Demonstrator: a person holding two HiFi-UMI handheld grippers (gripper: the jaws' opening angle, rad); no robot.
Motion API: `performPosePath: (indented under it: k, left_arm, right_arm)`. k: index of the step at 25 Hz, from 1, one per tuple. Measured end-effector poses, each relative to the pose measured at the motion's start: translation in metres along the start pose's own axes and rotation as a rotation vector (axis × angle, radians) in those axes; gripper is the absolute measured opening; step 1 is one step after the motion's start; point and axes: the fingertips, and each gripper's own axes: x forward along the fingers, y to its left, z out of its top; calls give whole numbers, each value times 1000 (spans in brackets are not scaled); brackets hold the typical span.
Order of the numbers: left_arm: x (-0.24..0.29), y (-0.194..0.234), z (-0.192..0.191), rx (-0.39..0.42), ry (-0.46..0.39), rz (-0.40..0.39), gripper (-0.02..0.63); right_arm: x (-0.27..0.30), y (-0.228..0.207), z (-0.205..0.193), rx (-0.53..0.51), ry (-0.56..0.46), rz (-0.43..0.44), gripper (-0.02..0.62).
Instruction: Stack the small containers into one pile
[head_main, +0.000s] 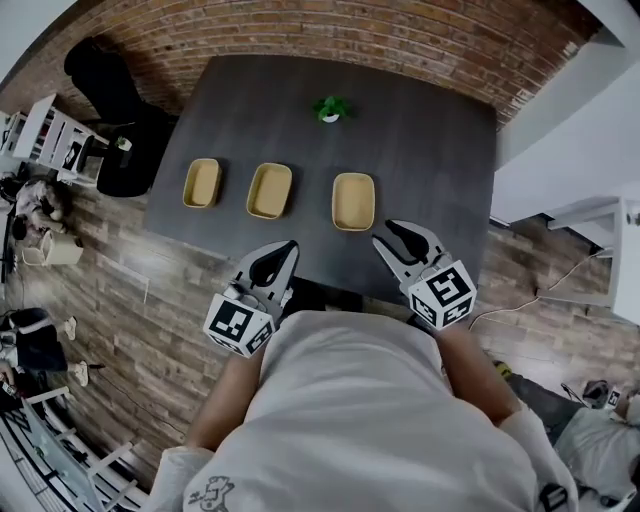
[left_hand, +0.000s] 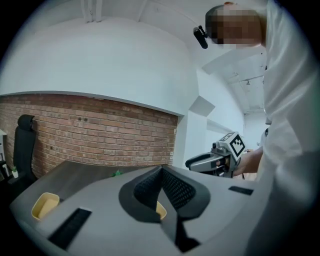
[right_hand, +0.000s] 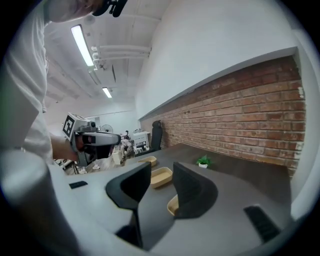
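Note:
Three small tan containers lie in a row on the dark table (head_main: 420, 150): left container (head_main: 202, 183), middle container (head_main: 270, 190), right container (head_main: 353, 200). They stand apart, none stacked. My left gripper (head_main: 285, 248) hovers at the table's near edge, below the middle container, its jaws shut with nothing between them (left_hand: 161, 170). My right gripper (head_main: 390, 232) is held near the right container, open and empty (right_hand: 161, 167). The right gripper view shows all three containers (right_hand: 161, 176) ahead of the jaws. In the left gripper view, the left container (left_hand: 45, 204) shows at the lower left.
A small green potted plant (head_main: 330, 108) stands at the table's far edge. A black office chair (head_main: 105, 85) and a white shelf unit (head_main: 45, 135) are off the table's left side. A brick wall (head_main: 400, 40) runs behind. White furniture (head_main: 610, 250) is at the right.

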Motion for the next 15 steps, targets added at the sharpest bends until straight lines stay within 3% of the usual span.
performPosePath:
  k: [10,15]
  left_arm:
    - [58,34,0,-7,48,-126,11]
    - [83,57,-7,-14,77,-184,11]
  right_arm:
    - [17,-47,-9,89,44,-137,144]
    - [40,-64,-25,161,115,-164,144]
